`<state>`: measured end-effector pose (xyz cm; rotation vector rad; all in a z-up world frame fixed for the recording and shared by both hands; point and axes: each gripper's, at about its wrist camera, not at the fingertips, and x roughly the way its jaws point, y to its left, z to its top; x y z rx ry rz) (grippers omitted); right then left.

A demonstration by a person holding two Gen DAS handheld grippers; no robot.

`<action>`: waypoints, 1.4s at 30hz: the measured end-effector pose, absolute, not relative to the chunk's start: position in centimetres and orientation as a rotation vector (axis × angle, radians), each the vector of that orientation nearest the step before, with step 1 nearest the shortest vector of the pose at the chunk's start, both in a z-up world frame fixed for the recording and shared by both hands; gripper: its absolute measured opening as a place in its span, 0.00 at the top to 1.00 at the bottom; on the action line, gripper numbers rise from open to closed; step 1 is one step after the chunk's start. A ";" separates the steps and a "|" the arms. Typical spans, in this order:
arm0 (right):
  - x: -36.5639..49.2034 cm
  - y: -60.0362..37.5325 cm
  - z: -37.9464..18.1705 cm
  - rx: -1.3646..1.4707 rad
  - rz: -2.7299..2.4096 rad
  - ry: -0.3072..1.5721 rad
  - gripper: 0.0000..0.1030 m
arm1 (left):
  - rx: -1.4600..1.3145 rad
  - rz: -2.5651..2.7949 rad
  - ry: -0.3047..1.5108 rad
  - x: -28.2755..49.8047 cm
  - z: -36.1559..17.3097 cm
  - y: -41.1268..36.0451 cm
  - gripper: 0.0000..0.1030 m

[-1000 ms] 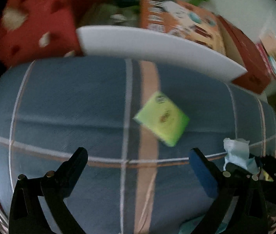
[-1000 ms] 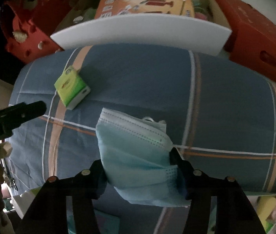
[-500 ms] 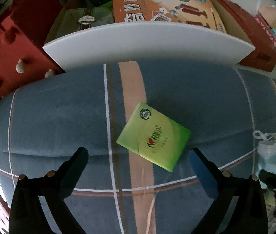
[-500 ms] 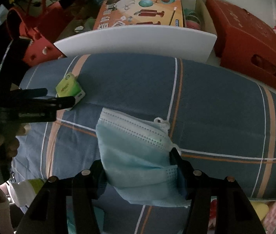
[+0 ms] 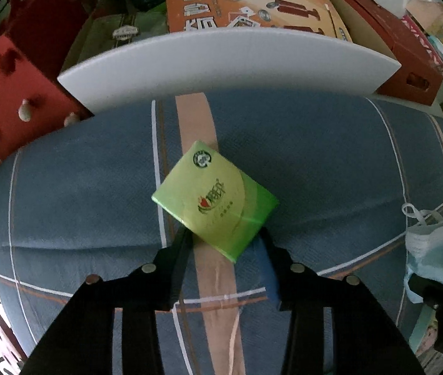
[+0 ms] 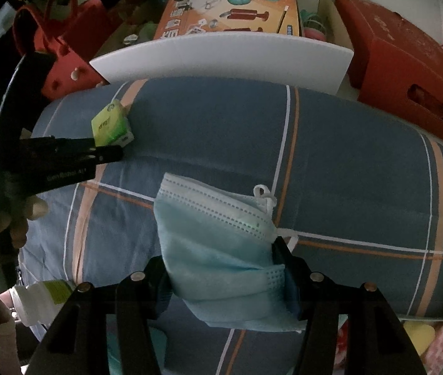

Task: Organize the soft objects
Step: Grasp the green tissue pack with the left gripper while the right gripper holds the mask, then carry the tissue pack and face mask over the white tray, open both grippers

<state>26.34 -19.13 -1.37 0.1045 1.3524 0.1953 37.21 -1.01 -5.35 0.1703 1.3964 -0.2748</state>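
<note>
Now the left gripper (image 5: 224, 243), which a second ago stood spread wide above the blue plaid cushion (image 5: 331, 162), has come down over the green tissue pack (image 5: 215, 200), and its jaws have just been closing, so that the near corner of the pack sits between them; the black tips appear to touch the pack's two lower edges, and the pack looks tipped up a little off the fabric, so I judge it gripped, though only by that corner. The right gripper (image 6: 224, 281) has not altered: its jaws remain about half closed on the folded blue face mask (image 6: 218, 243), which hangs pinched between the pads above the cushion. From the right wrist view the left gripper (image 6: 109, 153) meets the pack (image 6: 112, 125) near the cushion's far left end, just before the white board (image 6: 221, 56) and the red bag (image 6: 62, 53). With both soft things in hand, the likely next step is carrying them off to be sorted; a corner hold may let the pack swing or slip.
</note>
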 end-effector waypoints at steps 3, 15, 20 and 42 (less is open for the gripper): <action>26.3 -19.1 -1.6 0.100 0.196 1.355 0.42 | 0.102 -0.278 1.419 38.4 -4.9 -0.6 0.22; 25.3 -20.2 -0.6 0.118 0.213 1.305 0.42 | -0.098 -0.109 1.416 41.5 -4.0 -0.5 0.18; 24.9 -21.0 -0.6 0.109 0.219 1.293 0.42 | -0.079 -0.029 1.438 41.3 -6.5 -1.2 0.19; 20.0 -20.4 2.2 0.120 0.194 1.192 0.42 | -0.164 -0.044 1.305 34.8 -1.1 2.2 0.47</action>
